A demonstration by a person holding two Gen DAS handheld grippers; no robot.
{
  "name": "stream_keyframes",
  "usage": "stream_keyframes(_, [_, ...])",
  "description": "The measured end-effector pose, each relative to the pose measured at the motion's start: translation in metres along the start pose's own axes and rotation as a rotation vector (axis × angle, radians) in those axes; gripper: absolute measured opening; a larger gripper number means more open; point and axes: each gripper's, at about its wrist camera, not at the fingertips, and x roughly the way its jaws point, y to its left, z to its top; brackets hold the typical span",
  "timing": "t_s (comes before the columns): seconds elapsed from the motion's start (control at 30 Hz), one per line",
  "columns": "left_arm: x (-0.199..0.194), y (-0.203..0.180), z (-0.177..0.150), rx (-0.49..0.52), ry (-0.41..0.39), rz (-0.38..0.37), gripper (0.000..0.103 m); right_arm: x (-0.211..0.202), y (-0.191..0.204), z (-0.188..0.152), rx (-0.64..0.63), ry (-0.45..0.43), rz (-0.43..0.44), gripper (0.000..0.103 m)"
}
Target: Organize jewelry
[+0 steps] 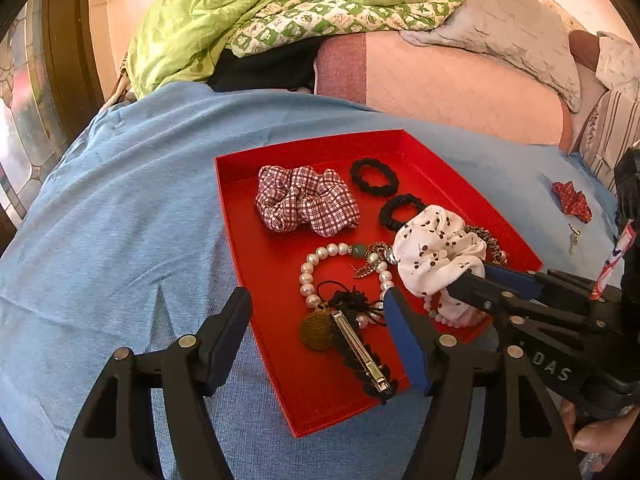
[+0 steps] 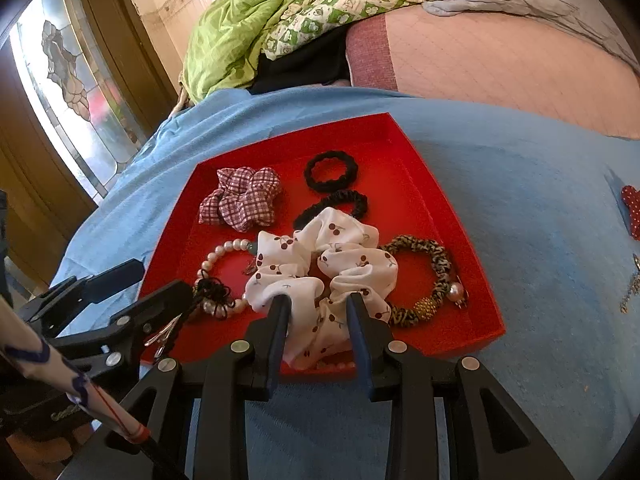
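A red tray (image 1: 404, 142) sits on a blue cloth (image 1: 120, 220) spread over a bed, w/ a green quilt (image 1: 224, 8) bunched at the far side.

Left to right in the left wrist view: the left gripper (image 1: 318, 312) hovers low over the tray's near left part, fingers spread wide apart & holding nothing. 1 finger is over the cloth left of the tray, the other over the tray's near end. Between them lie a black lace hair clip (image 1: 362, 354) w/ a metal bar & a gold disc (image 1: 316, 332), touching a pearl bracelet (image 1: 316, 268). Farther back, a red plaid scrunchie (image 1: 306, 198) lies in the tray's far left area. Right of it are 2 black hair ties (image 1: 374, 176), 1 just nearer than the other.

Right of centre, the right gripper (image 2: 318, 300) has its fingers pinched onto a white cherry-print scrunchie (image 2: 320, 260), over the tray's near middle, partly covering the pearl bracelet and the nearer black tie. Just right of it in the right wrist view, a leopard-print bracelet (image 2: 430, 276) w/ a pink bead lies in the tray.

Far right, outside the tray on the cloth, sit a red polka-dot bow (image 1: 572, 202) & a small metal chain piece (image 1: 574, 236).
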Motion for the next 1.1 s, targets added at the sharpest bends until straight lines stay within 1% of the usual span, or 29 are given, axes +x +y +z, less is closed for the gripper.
stream_keyframes(0.13, [0.001,0.002,0.001,-0.005,0.003,0.006,0.069,0.000,0.005,-0.001,-0.035,-0.005,-0.024,0.034])
stream_keyframes(0.27, [0.000,0.002,0.001,-0.008,0.001,0.012,0.072,-0.005,0.001,0.000,-0.011,-0.004,-0.005,0.034])
stream_keyframes(0.47, [0.000,0.004,0.002,-0.017,0.002,0.018,0.075,-0.015,0.001,0.002,0.005,-0.020,0.001,0.035])
stream_keyframes(0.53, [0.000,0.003,0.002,-0.013,0.003,0.025,0.077,-0.017,0.000,0.002,0.006,-0.021,-0.001,0.040])
stream_keyframes(0.6, [0.001,0.002,0.002,-0.010,0.004,0.027,0.077,-0.019,0.000,0.002,0.006,-0.019,-0.006,0.043])
stream_keyframes(0.77, [0.001,0.003,0.002,-0.018,0.005,0.032,0.079,-0.020,0.001,0.002,-0.003,-0.014,-0.025,0.044])
stream_keyframes(0.8, [0.001,0.003,0.002,-0.020,0.005,0.035,0.082,-0.021,0.001,0.002,-0.008,-0.014,-0.032,0.047])
stream_keyframes(0.83, [0.001,0.003,0.002,-0.023,0.005,0.039,0.083,-0.022,0.002,0.001,-0.014,-0.013,-0.042,0.054])
stream_keyframes(0.9, [0.001,0.004,0.002,-0.024,0.005,0.043,0.085,-0.024,0.003,0.000,-0.021,-0.018,-0.059,0.061])
stream_keyframes(1.1, [0.003,0.004,0.004,-0.034,0.006,0.050,0.085,-0.031,0.006,0.000,-0.043,-0.021,-0.086,0.061])
